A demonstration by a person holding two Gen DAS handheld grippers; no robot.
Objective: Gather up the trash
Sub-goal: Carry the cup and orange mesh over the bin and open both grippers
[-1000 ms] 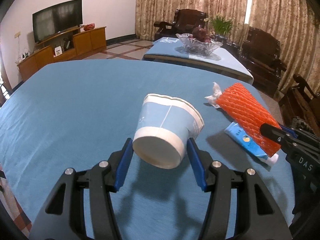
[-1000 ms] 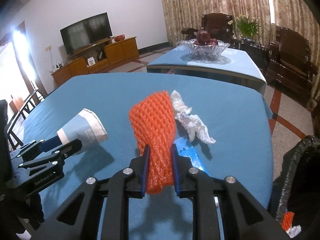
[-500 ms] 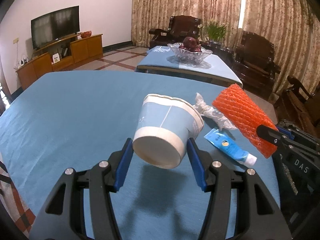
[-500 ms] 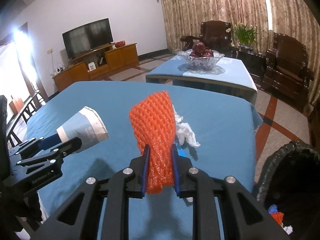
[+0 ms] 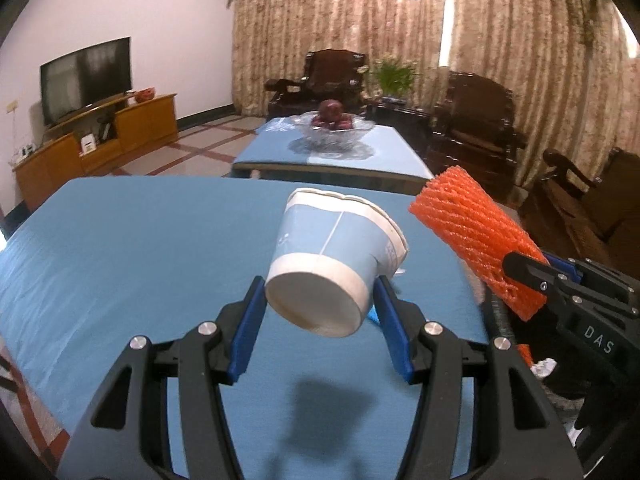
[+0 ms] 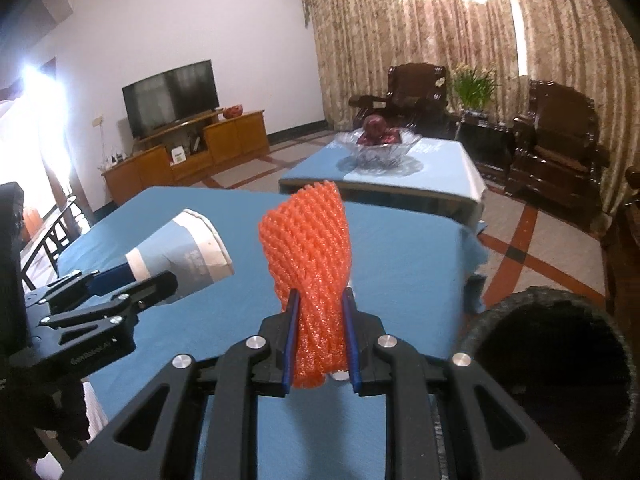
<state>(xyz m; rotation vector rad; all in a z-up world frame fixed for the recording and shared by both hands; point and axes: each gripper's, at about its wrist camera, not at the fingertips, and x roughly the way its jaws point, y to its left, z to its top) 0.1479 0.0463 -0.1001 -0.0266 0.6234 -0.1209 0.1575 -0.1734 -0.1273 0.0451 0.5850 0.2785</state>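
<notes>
**Two pieces of trash lifted, neither one binned yet**

Both tools are loaded. The left tool (image 5: 320, 304) is clamped on the base of a paper cup (image 5: 340, 256), held tilted above the blue desk (image 5: 140, 248) at the centre of the left wrist view. The right tool (image 6: 320, 340) is pinched tight on an orange foam net (image 6: 312, 256), which stands upright in the middle of the right wrist view.

By my judgement the pickup is done and the drop is left. A black-lined trash bin (image 6: 552, 352) gapes at the lower right of the right wrist view, just beside the desk edge; some scraps already lie inside it at the lower right of the left view.

Beyond, a second desk carries a glass fruit bowl (image 6: 376, 148), with dark armchairs (image 6: 556, 152) and a television (image 6: 172, 98) further back. Nothing visible blocks the way to the bin, though the two tools hang near each other
</notes>
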